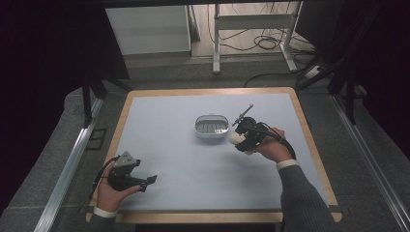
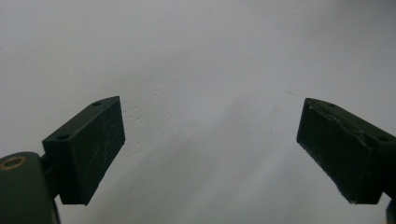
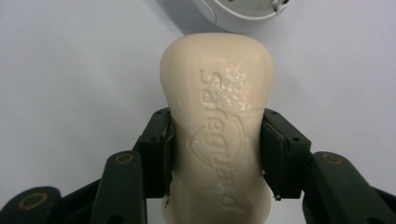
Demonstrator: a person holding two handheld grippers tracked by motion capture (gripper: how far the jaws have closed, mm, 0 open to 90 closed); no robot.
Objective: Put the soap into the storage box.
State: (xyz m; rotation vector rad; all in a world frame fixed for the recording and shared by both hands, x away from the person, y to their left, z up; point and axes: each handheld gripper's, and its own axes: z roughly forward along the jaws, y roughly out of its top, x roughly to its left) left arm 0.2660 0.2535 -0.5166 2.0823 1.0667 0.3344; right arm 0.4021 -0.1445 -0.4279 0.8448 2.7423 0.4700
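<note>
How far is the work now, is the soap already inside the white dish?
Not yet. Picked up: the right hand-held gripper is shut on the soap bar, beside the white soap dish. Left to do, probably: placing it in the dish. The left hand-held gripper is open, holding nothing.

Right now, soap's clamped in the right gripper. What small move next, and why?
Probably carry the soap forward over the dish before letting go. The right gripper pinches the bar at its sides, and the dish's rim sits just beyond the bar's far end. The left gripper is open over bare table.
</note>
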